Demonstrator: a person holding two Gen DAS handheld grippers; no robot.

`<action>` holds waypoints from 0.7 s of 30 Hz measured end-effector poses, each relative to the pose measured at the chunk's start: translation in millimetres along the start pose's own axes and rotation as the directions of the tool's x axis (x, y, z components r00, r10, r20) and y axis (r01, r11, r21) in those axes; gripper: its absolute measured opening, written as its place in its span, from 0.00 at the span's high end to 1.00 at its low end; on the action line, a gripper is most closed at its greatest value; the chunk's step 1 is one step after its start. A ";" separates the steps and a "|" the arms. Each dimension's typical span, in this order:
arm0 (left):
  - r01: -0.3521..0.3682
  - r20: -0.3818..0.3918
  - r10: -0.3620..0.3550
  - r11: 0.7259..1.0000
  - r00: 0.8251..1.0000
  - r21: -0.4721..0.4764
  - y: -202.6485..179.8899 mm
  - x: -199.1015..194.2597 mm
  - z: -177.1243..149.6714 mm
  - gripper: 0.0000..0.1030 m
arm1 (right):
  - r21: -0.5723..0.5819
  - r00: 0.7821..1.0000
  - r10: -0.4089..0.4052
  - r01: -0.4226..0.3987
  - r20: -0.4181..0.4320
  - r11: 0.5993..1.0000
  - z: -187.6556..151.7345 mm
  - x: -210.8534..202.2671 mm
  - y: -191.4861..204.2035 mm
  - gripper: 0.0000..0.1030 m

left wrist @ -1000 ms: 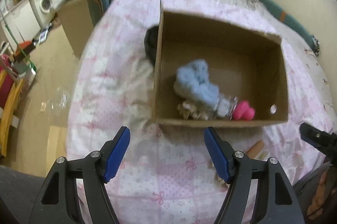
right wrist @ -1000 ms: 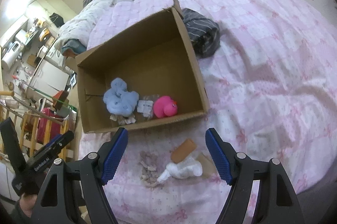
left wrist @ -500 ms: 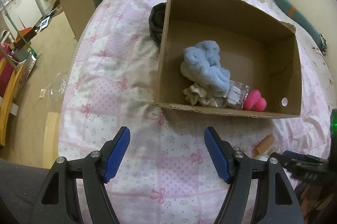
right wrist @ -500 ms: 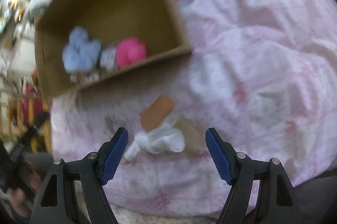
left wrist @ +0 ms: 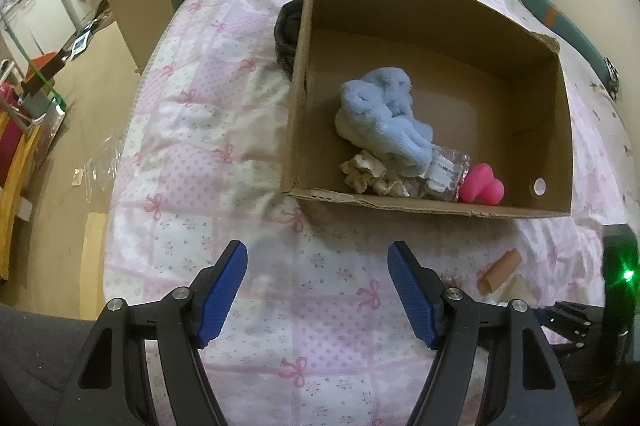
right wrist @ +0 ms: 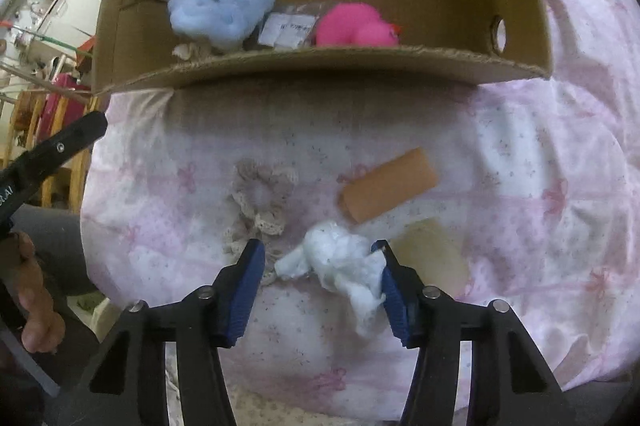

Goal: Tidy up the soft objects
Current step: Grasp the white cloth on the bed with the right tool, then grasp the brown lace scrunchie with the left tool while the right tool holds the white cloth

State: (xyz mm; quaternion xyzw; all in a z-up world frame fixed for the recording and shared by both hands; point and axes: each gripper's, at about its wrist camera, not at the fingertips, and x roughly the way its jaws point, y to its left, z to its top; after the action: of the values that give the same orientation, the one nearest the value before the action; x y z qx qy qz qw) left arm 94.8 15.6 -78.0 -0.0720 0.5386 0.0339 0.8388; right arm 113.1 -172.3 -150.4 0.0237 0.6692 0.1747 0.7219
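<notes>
- Pink-and-white quilted bedspread with bow prints (left wrist: 192, 154) covers the bed I am working over; the open brown cardboard box (left wrist: 558, 130) sits on it and serves as my landmark.
- Since a second ago my right gripper (right wrist: 320, 266) has dropped from a high view over the box to just above the quilt, and its blue-padded jaws now straddle the crumpled white tissue-like wad (right wrist: 340, 266) lying in front of the box's near wall.
- Those jaws stand fairly wide, the right pad touching the wad's edge and the left pad clear of it, so nothing is clamped yet; I judge a squeeze is the next move.
- My left gripper (left wrist: 316, 286) has eased nearer the box's near wall and hangs wide apart and empty over bare quilt.
- Inside the box, against the near wall, lie a fluffy pale-blue plush cloth (left wrist: 384, 122), a beige lace scrap (left wrist: 366, 176), a crinkly clear plastic packet (left wrist: 446, 172) and a smooth pink rubber toy (left wrist: 482, 188).
- Outside, in front of the box, a second beige lace scrunchie (right wrist: 260, 202) lies just left of the wad, and a flat tan cardboard tube (right wrist: 388, 184) lies between wad and box.
- A pale yellowish flat piece (right wrist: 432, 250) sits beside the right pad; I cannot tell what it is.
- Wad looks light and compressible, likely to deform and shed loose corners when pinched.
</notes>
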 end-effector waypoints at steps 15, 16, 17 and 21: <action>0.004 0.007 -0.004 1.000 1.000 -0.014 3.1 -1.8 -1.4 0.32 | -0.007 0.986 0.111 -0.111 0.121 0.994 1.1 -32.4 1.7 0.76; 0.005 0.003 -0.005 1.000 1.000 -0.014 2.9 -1.1 -1.6 0.32 | 0.020 0.976 0.152 -0.157 0.157 0.987 0.8 -42.7 -3.6 0.76; 0.009 -0.001 -0.009 1.000 1.000 -0.013 2.6 -0.8 -1.8 0.32 | 0.042 0.964 0.193 -0.204 0.184 0.978 0.5 -50.4 -8.6 0.76; 0.044 -0.056 -0.046 0.998 0.997 -0.045 -7.8 9.3 -9.7 0.32 | 0.109 0.936 0.248 -0.282 0.250 0.953 -2.4 -68.9 -26.2 0.76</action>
State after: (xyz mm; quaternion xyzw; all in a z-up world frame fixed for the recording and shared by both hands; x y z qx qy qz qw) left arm 91.0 6.1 -89.8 -0.1032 0.5598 0.0247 0.8218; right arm 113.6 -216.9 -91.6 0.1859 0.5810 0.2181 0.7618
